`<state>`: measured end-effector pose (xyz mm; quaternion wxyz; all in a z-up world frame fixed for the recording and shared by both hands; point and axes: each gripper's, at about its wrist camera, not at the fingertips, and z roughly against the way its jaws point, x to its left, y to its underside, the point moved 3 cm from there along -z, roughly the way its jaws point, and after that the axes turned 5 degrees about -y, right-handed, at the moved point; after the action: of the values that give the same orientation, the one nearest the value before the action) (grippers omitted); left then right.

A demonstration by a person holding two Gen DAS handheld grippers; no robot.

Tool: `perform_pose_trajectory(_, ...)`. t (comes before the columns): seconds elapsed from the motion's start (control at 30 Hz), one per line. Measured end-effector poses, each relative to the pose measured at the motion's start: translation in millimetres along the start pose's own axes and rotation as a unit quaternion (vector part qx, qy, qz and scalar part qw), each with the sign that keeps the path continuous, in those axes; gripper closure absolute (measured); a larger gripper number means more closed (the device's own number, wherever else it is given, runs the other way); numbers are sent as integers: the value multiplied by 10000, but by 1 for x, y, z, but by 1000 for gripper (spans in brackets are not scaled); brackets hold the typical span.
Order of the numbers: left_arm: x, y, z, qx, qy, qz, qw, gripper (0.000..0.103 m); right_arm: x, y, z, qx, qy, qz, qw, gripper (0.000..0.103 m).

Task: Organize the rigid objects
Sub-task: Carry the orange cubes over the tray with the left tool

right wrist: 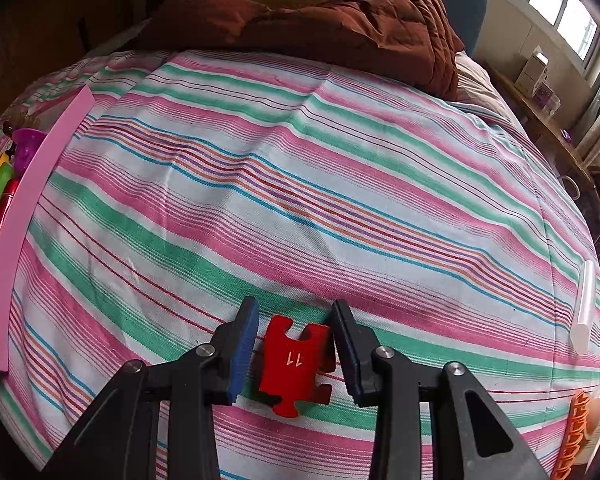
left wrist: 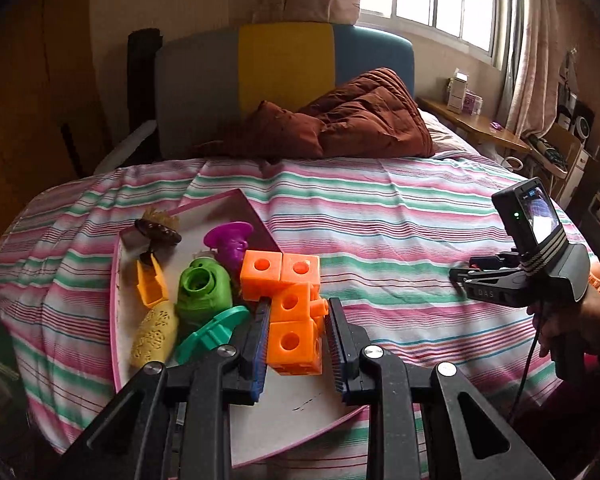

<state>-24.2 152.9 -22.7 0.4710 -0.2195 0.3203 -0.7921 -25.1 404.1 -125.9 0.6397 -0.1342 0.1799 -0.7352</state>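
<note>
Left gripper (left wrist: 298,334) first: its ribbed pads are clamped on the orange block cluster (left wrist: 290,304), squeezing the lower cubes from both sides, so that is a firm hold on the piece. The cluster is a chunk of joined cubes with round holes, hard printed plastic by the look of it, likely light and stiff. Flat cube faces suit these pads well, and a pinch low on the stack as here should keep it from swinging.

It hangs just over the pink-rimmed tray (left wrist: 114,320) lying on the striped bedspread (left wrist: 380,240). Beside it in the tray sit a green pot-shaped toy (left wrist: 200,292), a teal disc (left wrist: 216,330), a purple piece (left wrist: 230,240), a yellow perforated piece (left wrist: 156,332) and an orange clip (left wrist: 150,282).

Over to the right gripper (right wrist: 296,350): a red puzzle piece (right wrist: 294,368) marked with a number sits between its blue pads. The left pad looks pressed to the piece's edge and the right one close against the other, so I read it as gripped, though the contact on the right is hard to confirm. It is thin, flat and rigid; taking it across the straight stretches of its edges, not the knobs, seems safest, since a thin plate can twist out. Whether it is lifted clear of the bedspread I cannot tell.

At the bedspread's right edge lies a pale cylinder (right wrist: 584,308).
</note>
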Motion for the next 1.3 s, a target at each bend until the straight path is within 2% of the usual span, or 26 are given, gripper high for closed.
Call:
perform_pose_trajectory(0.3,30,10,3,49,-358,191,9992,77,1,-1,-1,-19,54,57,10000,66)
perform_pose_trajectory(0.7,51,24,4,158,-466,329,9982,77,2,0,0,-23,65,59,10000,66)
perform_pose_trajectory(1.17,76,39,-3,559,307,936,9936,77,2,-1,0,-19,104,115,9999,66)
perform_pose_trajectory(1.3,79,43,-5,660,539,950,9918,77,3,-1,0,-19,150,168,9997,66)
